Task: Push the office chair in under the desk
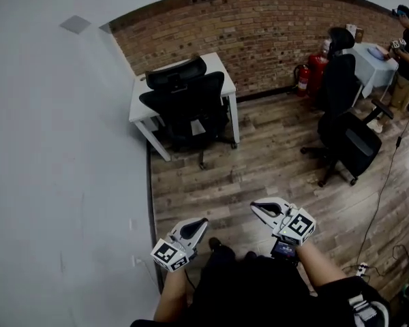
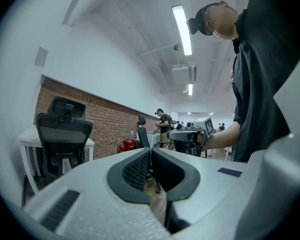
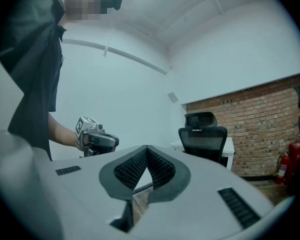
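A black office chair [image 1: 185, 104] stands tucked against the white desk [image 1: 142, 101] by the brick wall, far ahead of me. The same chair [image 2: 62, 139] shows at the left of the left gripper view, and the chair [image 3: 205, 136] with the desk [image 3: 229, 145] shows right of centre in the right gripper view. My left gripper [image 1: 203, 222] is held low near my body, shut and empty. My right gripper [image 1: 253, 208] is beside it, also shut with nothing in it. Both are well short of the chair.
A second black chair [image 1: 344, 131] stands at the right by another white table [image 1: 371, 63], where a person [image 1: 405, 53] stands. Red fire extinguishers [image 1: 312, 73] sit against the brick wall. A cable [image 1: 385, 182] runs across the wooden floor. A grey wall [image 1: 61, 169] borders my left.
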A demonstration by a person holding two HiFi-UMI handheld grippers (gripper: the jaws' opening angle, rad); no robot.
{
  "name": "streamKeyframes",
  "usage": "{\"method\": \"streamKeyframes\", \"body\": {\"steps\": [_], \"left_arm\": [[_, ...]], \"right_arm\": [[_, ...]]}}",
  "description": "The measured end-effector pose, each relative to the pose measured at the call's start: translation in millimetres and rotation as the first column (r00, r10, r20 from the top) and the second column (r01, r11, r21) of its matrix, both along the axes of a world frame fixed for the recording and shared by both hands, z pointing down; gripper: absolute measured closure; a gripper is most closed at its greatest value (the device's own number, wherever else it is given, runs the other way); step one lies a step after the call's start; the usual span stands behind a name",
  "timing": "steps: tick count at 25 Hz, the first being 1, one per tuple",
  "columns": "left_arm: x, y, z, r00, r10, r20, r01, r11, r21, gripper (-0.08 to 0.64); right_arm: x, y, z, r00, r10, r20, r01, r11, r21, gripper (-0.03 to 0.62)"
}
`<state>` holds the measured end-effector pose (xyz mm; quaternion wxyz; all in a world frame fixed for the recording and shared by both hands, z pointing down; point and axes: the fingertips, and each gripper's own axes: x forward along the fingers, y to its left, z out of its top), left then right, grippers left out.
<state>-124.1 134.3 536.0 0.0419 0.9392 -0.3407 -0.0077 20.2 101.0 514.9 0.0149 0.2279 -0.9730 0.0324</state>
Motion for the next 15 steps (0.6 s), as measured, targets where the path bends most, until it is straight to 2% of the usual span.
{"method": "streamKeyframes", "body": {"steps": [6,15], "left_arm": [[2,-5,-20,1.0,0.003,0.029,-0.004,0.999,0.034,0.535],[5,1,-43,1.0,0.009,0.021,-0.01,0.996,0.092,0.535]], "right_arm": [[19,-7,-12,0.999,0.033,-0.021,-0.032,0.998,0.052,0.586],[-16,4,-56,0.998,-0.06,-0.016,0.061,0.988,0.14,0.586]]}}
